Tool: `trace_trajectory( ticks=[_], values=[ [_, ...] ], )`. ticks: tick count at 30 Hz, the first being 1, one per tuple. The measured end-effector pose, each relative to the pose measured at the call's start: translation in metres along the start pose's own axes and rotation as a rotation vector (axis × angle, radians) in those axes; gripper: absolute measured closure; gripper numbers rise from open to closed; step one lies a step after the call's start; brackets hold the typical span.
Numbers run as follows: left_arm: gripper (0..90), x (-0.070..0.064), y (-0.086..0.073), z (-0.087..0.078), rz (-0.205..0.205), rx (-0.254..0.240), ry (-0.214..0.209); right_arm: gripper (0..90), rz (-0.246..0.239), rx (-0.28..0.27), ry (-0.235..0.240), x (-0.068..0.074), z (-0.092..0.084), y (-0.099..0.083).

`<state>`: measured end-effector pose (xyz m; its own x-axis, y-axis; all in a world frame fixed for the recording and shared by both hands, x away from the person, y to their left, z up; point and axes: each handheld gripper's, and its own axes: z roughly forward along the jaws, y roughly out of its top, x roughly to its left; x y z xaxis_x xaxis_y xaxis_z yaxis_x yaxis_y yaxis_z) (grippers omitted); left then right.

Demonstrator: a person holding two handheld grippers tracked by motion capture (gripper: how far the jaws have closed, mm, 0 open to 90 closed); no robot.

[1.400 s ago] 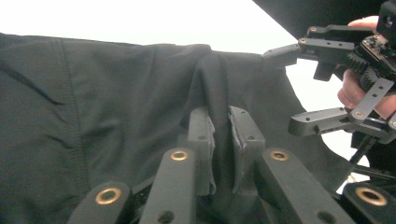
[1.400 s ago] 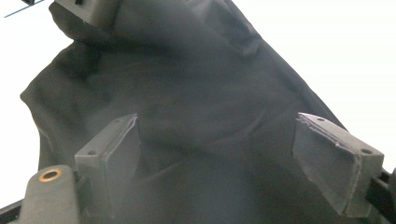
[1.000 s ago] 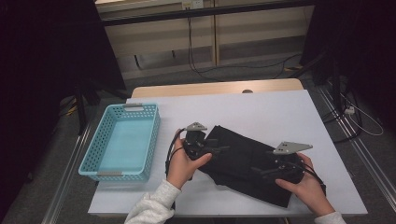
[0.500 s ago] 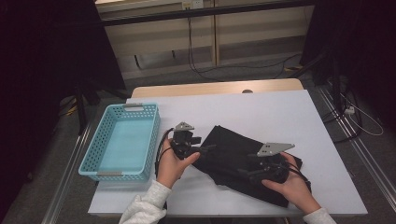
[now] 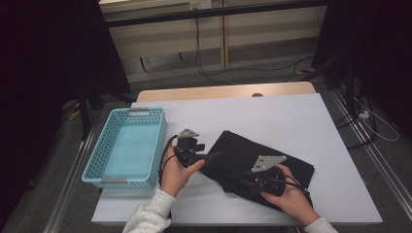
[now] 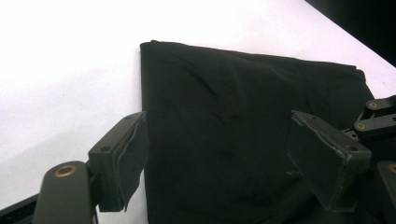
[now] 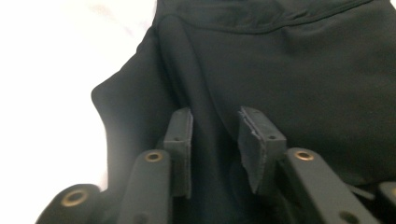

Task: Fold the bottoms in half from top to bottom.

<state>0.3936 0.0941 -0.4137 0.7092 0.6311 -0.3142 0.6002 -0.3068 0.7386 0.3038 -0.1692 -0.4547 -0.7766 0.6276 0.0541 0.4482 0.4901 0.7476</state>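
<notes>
A black cloth [image 5: 252, 148] lies folded on the white table [image 5: 272, 111], right of the middle and near the front. My left gripper [image 5: 212, 156] is at the cloth's left end. In the left gripper view it [image 6: 217, 140] stands wide open over the cloth [image 6: 224, 84] and its left edge; the jaws have just been opening, and the pads touch nothing. My right gripper [image 5: 243, 183] rests on the cloth's front part, pointing left. Its jaws [image 7: 215, 126] have just been closing and stand narrow around a raised fold of the cloth [image 7: 303, 70], with a gap still showing.
A light blue plastic basket [image 5: 160, 141] stands empty at the table's left side, close to my left hand. Bare white table lies behind and to the right of the cloth. Cables run on the floor beyond the far edge.
Both hands have shifted left across the table. The right gripper's jaws have narrowed around a fold of the cloth. The cloth's right end has drawn in a little.
</notes>
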Motion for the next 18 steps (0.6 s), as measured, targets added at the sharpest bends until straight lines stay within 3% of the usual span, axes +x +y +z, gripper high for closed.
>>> trace_trajectory(
  ticks=[5, 18],
  values=[
    [21.9, 0.001, 0.001, -0.001, -0.001, -0.002, 0.003, 81.8, -0.006, 0.012, -0.01, -0.002, -0.003, 0.001],
    [21.6, 0.005, 0.0, -0.002, -0.009, -0.006, 0.012, 85.0, 0.001, -0.043, -0.026, -0.007, -0.019, 0.004]
  ],
)
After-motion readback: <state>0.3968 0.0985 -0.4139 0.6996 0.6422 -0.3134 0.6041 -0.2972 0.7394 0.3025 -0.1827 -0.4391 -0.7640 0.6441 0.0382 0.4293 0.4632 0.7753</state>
